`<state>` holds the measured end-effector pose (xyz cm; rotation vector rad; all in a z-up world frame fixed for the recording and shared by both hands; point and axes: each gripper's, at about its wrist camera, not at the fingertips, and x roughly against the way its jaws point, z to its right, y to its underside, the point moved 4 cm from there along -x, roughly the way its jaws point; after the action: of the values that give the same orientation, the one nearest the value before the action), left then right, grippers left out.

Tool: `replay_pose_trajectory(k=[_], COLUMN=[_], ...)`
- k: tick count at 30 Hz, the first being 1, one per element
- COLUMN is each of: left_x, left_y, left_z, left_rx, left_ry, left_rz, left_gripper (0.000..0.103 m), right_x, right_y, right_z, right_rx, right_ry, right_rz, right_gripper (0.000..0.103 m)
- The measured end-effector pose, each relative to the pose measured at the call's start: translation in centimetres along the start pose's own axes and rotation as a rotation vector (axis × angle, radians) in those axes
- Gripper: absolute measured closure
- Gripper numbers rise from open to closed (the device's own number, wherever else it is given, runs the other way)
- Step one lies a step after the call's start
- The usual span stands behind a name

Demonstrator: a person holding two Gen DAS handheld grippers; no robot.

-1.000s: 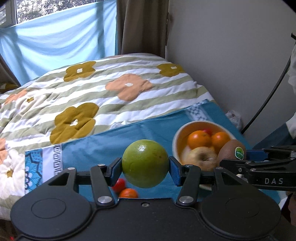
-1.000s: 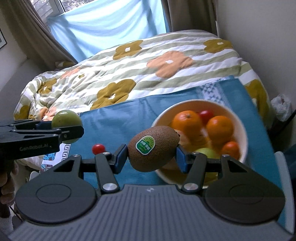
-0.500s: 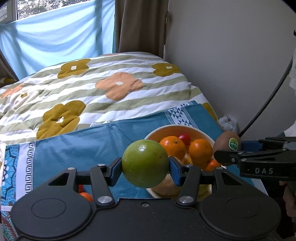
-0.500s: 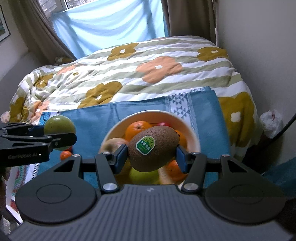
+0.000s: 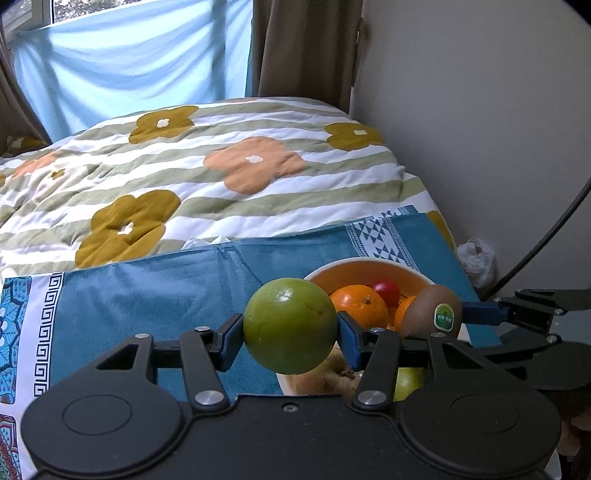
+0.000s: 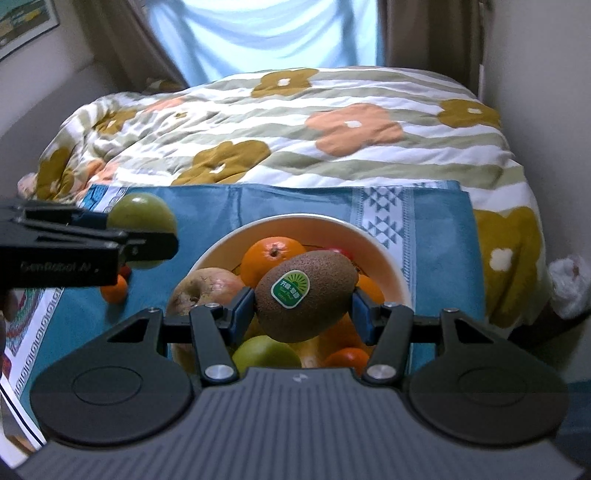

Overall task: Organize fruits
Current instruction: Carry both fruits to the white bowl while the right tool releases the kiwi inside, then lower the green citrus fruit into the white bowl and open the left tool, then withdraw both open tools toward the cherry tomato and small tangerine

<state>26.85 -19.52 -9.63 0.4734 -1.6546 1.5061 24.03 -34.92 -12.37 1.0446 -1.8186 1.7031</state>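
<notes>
The left gripper (image 5: 290,332) is clamping a green apple (image 5: 290,325) just left of the fruit bowl (image 6: 384,254); the right gripper (image 6: 304,314) is pinching a stickered kiwi (image 6: 306,297) above it. Delivery step: each probably needs lowering, then releasing.

Soft daylight from the curtained window (image 6: 258,33), fisheye-bent edges, dim foreground.

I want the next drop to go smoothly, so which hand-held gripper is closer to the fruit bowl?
Right. The right hand-held gripper holds its kiwi over the bowl; the left hand-held gripper, gripping a green apple, sits off the bowl's left side.
</notes>
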Motion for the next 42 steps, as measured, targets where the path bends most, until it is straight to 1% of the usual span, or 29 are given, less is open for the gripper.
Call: replay_pose_trajectory(k=[2, 4, 6, 7, 14, 19, 32, 33, 34, 35, 36, 37, 38, 42], left_x=[-0.2, -0.4, -0.6, -0.7, -2.3, -4.0, -6.2, -6.2, -6.0, -5.7, -5.2, -4.8, -4.5, -3.7], left_y=[-0.1, -0.2, -0.4, -0.5, -1.4, -1.5, -1.0, -1.0, -1.0, -1.1, -1.3, -1.4, -1.5, -1.8], left_z=[-0.1, -0.1, -0.1, -0.2, -0.2, 0.0, 1.0, 1.0, 1.0, 1.1, 1.1, 1.2, 1.2, 1.0], left_rx=[0.005, 0.007, 0.008, 0.008, 0.012, 0.007, -0.020, -0.020, -0.024, -0.029, -0.035, -0.039, -0.041, -0.038], left_ry=[-0.004, -0.008, -0.010, -0.009, 0.001, 0.012, 0.034, 0.032, 0.033, 0.031, 0.027, 0.022, 0.023, 0.015], left_rz=[-0.003, -0.007, -0.009, -0.011, -0.013, -0.035, -0.066, -0.064, -0.050, -0.030, -0.009, 0.011, 0.024, 0.032], left_gripper=[0.046, 0.046, 0.046, 0.046, 0.045, 0.045, 0.045, 0.044, 0.034, 0.018, 0.012, 0.010, 0.010, 0.010], right_x=[-0.3, -0.2, 0.0, 0.1, 0.9, 1.5, 1.7, 1.7, 1.7, 1.6, 1.6, 1.6, 1.6, 1.6], right_y=[0.2, 0.2, 0.1, 0.1, 1.3, 2.0, 2.4, 2.4, 2.5, 2.5, 2.6, 2.7, 2.7, 2.6], right_z=[-0.1, -0.1, -0.2, -0.1, 1.8, 3.0, 3.9, 4.0, 4.0, 4.1, 4.1, 4.2, 4.2, 4.2], right_rx=[0.012, 0.030, 0.055, 0.055, -0.049, -0.119, -0.173, -0.177, -0.181, -0.184, -0.186, -0.189, -0.192, -0.194], right_ry=[-0.013, -0.019, -0.004, 0.010, 0.012, 0.024, 0.041, 0.042, 0.042, 0.044, 0.044, 0.045, 0.045, 0.049], right_rz=[0.000, 0.021, 0.022, 0.028, 0.012, 0.014, 0.028, 0.026, 0.025, 0.024, 0.024, 0.024, 0.024, 0.029], right_gripper=[0.031, 0.026, 0.009, 0.007, 0.006, 0.006, 0.006, 0.006, 0.006, 0.006, 0.006, 0.006, 0.006, 0.006])
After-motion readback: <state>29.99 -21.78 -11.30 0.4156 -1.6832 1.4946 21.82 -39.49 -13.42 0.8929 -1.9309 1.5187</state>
